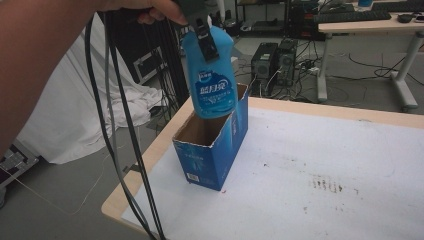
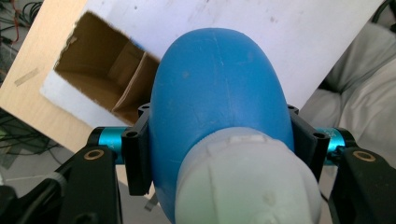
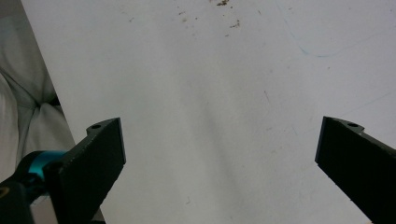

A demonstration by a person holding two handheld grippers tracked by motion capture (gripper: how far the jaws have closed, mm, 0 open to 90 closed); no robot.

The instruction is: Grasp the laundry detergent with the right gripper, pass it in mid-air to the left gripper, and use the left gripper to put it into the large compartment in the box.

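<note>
- In the left gripper view we see the left gripper (image 2: 219, 149) with its two black jaws pinching a blue bottle (image 2: 217, 98) just below its pale cap (image 2: 245, 179), one jaw on each flank of the bottle at mid-height of the frame.
- In the high view the same grip sits at the top centre of the frame: the bottle hangs upright from the jaws, cap up, with its printed label facing us.
- The bottle's base is level with the rim of an open blue carton (image 1: 212, 155), over the far part of the opening; we cannot tell whether it touches the cardboard.
- The carton stands upright near the left corner of the white-topped table (image 1: 320, 165), its brown inside showing; in the left gripper view that opening lies at the upper left, divided by a cardboard partition.
- The person's forearm (image 1: 40, 65) fills the upper left of the high view, and dark cables (image 1: 117, 140) trail down from the hand to the bottom edge.
- In the right gripper view the right gripper (image 3: 219, 154) has its jaws spread wide at the lower corners, nothing between them, above bare white tabletop with a few dark specks at the top.
- Beyond the table, in the upper right of the high view, stand a desk and computer towers.
</note>
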